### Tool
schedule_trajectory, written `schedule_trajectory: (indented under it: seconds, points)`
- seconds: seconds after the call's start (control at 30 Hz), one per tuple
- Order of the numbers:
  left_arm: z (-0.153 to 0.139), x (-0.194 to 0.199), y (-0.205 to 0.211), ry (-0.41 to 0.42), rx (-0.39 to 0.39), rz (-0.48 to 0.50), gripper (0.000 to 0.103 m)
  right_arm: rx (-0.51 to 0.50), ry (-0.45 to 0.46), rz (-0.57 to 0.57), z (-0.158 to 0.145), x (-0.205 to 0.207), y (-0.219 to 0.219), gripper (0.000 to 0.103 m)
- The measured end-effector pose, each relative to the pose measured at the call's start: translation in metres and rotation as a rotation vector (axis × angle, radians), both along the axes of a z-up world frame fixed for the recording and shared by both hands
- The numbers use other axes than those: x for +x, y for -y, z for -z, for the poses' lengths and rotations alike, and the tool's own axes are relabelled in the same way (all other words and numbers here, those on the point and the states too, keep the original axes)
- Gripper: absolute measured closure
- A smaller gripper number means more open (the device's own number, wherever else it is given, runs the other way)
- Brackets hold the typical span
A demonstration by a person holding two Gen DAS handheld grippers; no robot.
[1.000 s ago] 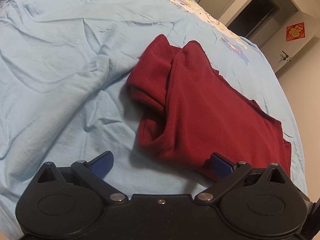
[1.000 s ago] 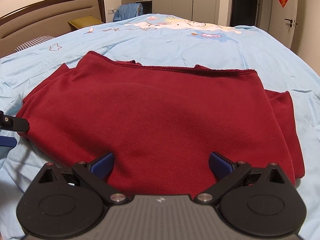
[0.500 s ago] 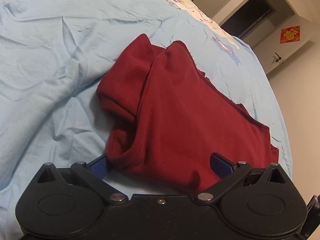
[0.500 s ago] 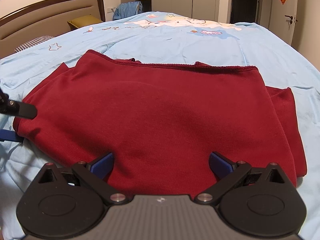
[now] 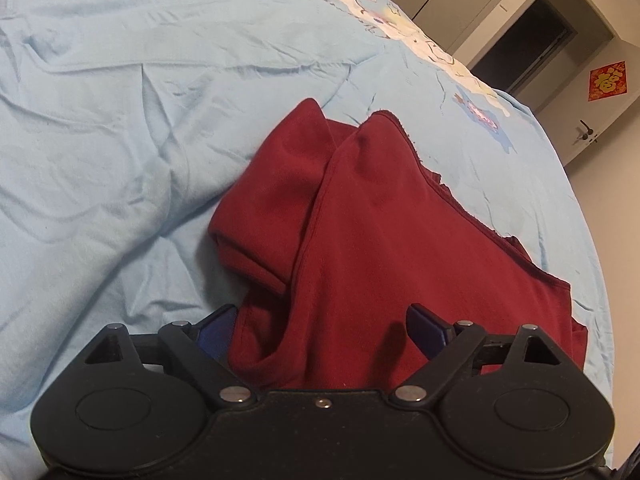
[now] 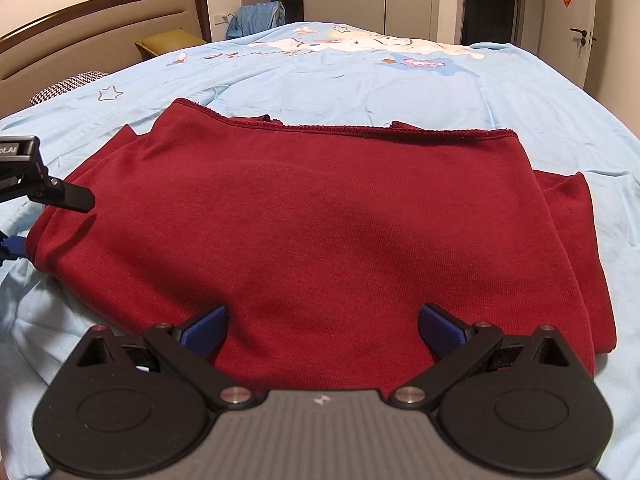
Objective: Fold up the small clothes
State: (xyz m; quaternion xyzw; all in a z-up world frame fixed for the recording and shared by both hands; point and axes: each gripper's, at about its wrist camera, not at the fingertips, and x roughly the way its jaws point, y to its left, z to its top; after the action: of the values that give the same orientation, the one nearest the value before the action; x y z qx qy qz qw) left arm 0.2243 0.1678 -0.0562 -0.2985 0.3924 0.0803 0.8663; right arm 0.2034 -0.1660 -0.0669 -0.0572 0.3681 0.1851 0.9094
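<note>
As the left wrist view shows, we have brought the left gripper [image 5: 320,328] forward since a second ago, when only its right pad overlapped the cloth: the near corner of the red garment [image 5: 400,240] now lies between the two blue pads [image 5: 426,326], where bare light-blue bedsheet [image 5: 100,160] lay before. Its jaws are closing around that corner, yet a gap remains on each side and the pads do not press the fabric (so nothing is gripped so far). Ahead of this gripper the garment runs away to the right, with a folded sleeve [image 5: 272,200] bulging ahead and to the left of the jaws.

From the right wrist view, little has altered. We see the right gripper [image 6: 322,330] wide apart and empty, hovering over the near hem, with the garment spread flat ahead of it and to both sides. At the far left of this gripper, one black finger of the left gripper [image 6: 66,196] now reaches over the garment's left edge, further in than half a second ago.

We judge that a grasp of the left corner is under way, which would prepare the next fold, while the right side awaits its own hold.
</note>
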Motion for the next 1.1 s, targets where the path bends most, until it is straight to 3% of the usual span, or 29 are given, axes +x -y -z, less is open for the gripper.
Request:
schedule_trajectory:
  seconds: [0.23,0.5,0.83,1.1]
  points:
    - [0.005,0.003,-0.009,0.024,-0.003,-0.032,0.017,-0.002,0.001,0.001,0.000,0.000,0.001,0.000]
    - [0.003,0.005,-0.010,0.012,0.018,-0.036,0.030,-0.004,0.003,0.001,0.000,0.000,0.001,0.000]
    - [0.002,0.006,-0.010,0.006,0.025,-0.036,0.036,-0.003,0.009,0.001,0.001,0.000,0.001,0.000]
    - [0.000,0.006,-0.009,0.000,0.031,-0.049,0.057,-0.003,0.011,0.001,0.002,0.000,0.001,0.000]
